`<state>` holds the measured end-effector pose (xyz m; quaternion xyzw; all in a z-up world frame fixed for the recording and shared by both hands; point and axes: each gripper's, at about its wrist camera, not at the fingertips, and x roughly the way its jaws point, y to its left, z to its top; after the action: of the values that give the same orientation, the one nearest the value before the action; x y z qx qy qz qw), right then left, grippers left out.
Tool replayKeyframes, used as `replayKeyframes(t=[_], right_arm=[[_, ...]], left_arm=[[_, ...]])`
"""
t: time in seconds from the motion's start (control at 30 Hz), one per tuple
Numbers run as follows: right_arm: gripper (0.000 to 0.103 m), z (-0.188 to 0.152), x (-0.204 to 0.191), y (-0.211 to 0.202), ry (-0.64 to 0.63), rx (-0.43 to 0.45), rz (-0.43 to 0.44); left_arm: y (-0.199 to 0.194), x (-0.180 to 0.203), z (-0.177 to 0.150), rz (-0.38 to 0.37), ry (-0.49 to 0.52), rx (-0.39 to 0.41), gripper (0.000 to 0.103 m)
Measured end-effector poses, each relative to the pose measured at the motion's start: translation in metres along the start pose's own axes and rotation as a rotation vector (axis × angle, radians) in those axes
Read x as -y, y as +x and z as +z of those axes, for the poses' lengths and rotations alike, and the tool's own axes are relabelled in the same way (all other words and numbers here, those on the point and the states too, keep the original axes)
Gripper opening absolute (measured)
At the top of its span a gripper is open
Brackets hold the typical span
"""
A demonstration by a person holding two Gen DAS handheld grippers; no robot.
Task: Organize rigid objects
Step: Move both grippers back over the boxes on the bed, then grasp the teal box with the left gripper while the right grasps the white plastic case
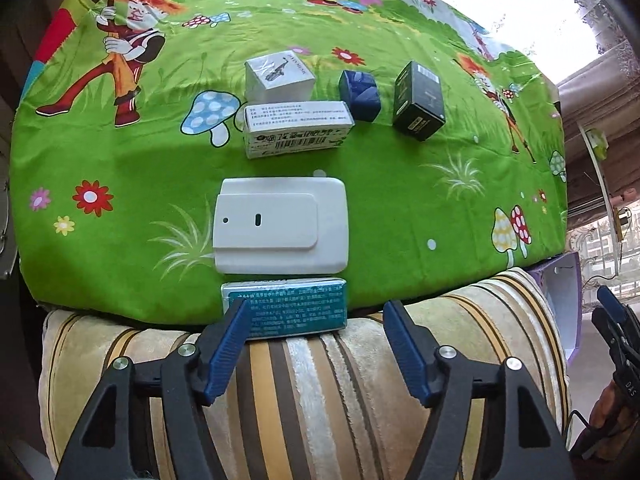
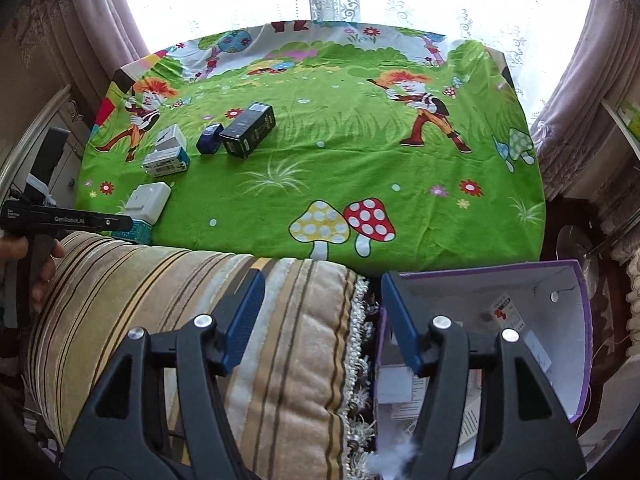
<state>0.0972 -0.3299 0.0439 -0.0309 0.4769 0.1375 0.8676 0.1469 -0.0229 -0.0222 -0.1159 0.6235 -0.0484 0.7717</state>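
Altogether six boxes [image 1: 298, 130] dot the cloth [image 1: 120, 152].

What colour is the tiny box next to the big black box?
Dark blue. The tiny box shows best in the left wrist view, beside the black box.

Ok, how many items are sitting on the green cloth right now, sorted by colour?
White: 3, the square box, the barcode box, the flat plastic case
Teal: 1, the packet at the near edge
Dark blue: 1, the small box
Black: 1, the box
Total: 6
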Motion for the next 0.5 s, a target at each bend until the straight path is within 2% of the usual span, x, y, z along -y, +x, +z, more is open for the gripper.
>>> replayKeyframes(t=[0.17,0.3,0.5], right_arm=[[0.066,0.013,-0.023,0.005,-0.047,0.001,0.022],[0.069,0.021,-0.041,0.009,-0.088,0.007,0.040],[0.070,0.033,-0.067,0.019,-0.127,-0.008,0.077]], left_arm=[[0.002,-0.003,0.003,0.038,0.000,0.005,0.074],[0.006,-0.007,0.003,0.035,-0.011,-0.003,0.078],[0.021,-0.005,0.003,0.023,0.005,-0.059,0.079]])
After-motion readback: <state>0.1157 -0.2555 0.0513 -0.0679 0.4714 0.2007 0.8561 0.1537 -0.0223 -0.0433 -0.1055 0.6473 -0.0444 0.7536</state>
